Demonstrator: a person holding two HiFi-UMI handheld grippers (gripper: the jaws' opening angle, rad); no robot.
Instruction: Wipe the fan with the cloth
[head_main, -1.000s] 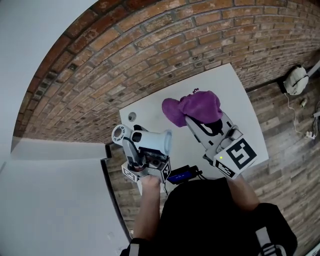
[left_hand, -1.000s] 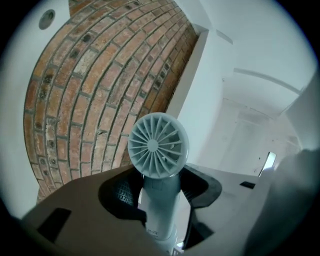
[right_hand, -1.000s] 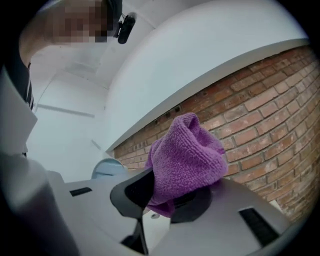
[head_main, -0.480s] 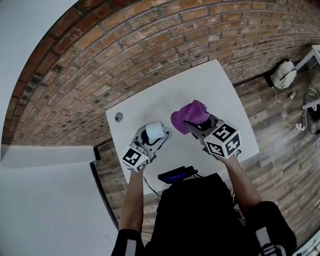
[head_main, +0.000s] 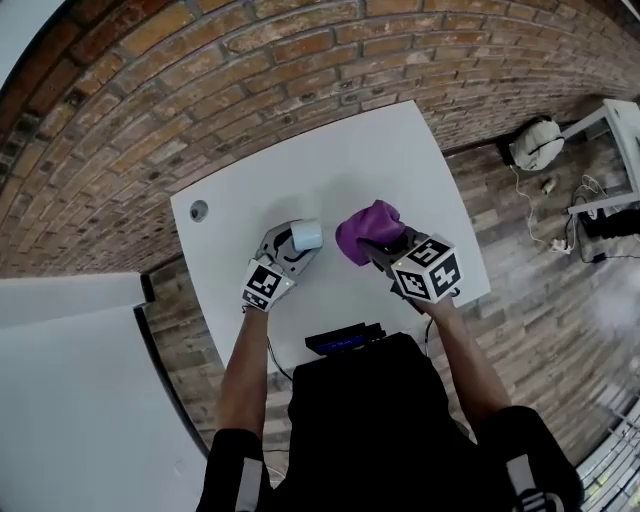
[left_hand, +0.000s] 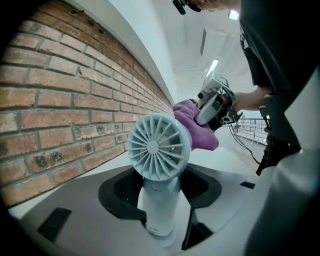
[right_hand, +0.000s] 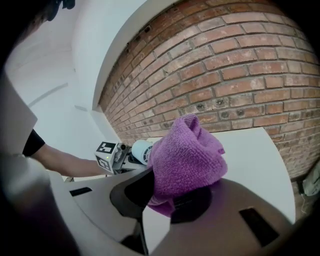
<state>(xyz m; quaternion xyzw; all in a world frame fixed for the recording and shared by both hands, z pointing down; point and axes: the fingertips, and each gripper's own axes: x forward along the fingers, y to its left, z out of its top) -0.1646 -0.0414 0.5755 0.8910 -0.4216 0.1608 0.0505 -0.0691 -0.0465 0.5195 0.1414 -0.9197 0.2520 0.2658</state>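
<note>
A small white hand-held fan (left_hand: 159, 150) stands between the jaws of my left gripper (left_hand: 160, 202), which is shut on its handle; its round grille faces the camera. From the head view the fan (head_main: 306, 236) and the left gripper (head_main: 281, 252) sit low over the white table (head_main: 320, 170). My right gripper (head_main: 385, 247) is shut on a bunched purple cloth (head_main: 366, 231), just right of the fan. In the right gripper view the cloth (right_hand: 185, 162) fills the jaws of the right gripper (right_hand: 165, 200), with the fan (right_hand: 140, 150) behind it at left.
A brick wall (head_main: 220, 70) runs along the table's far side. A small round hole (head_main: 198, 210) marks the table's left corner. A dark device (head_main: 345, 340) sits at the near table edge. Cables and a white object (head_main: 535, 145) lie on the wooden floor at right.
Both grippers have come down toward the table. The left one rolled, so the fan now points away from me, and the cloth sits closer to the fan.
</note>
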